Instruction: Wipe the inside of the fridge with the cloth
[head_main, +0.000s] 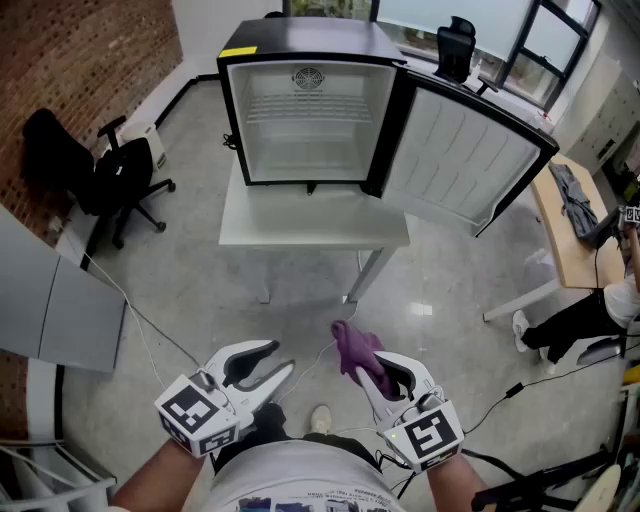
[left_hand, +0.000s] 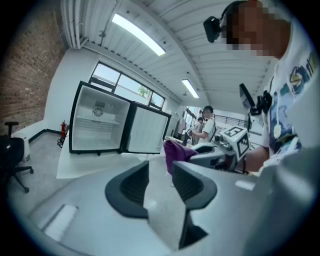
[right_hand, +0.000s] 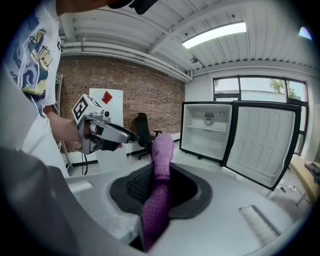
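Note:
A small black fridge stands on a low white table ahead, its door swung open to the right and its white inside bare apart from a wire shelf. My right gripper is shut on a purple cloth, which sticks up between the jaws. My left gripper is open with nothing between its jaws. Both grippers are held low, close to my body and well short of the fridge. The fridge also shows far off in the left gripper view.
A black office chair stands at the left by a brick wall. Grey panels lean at the left. A wooden desk with a seated person is at the right. Cables run across the concrete floor.

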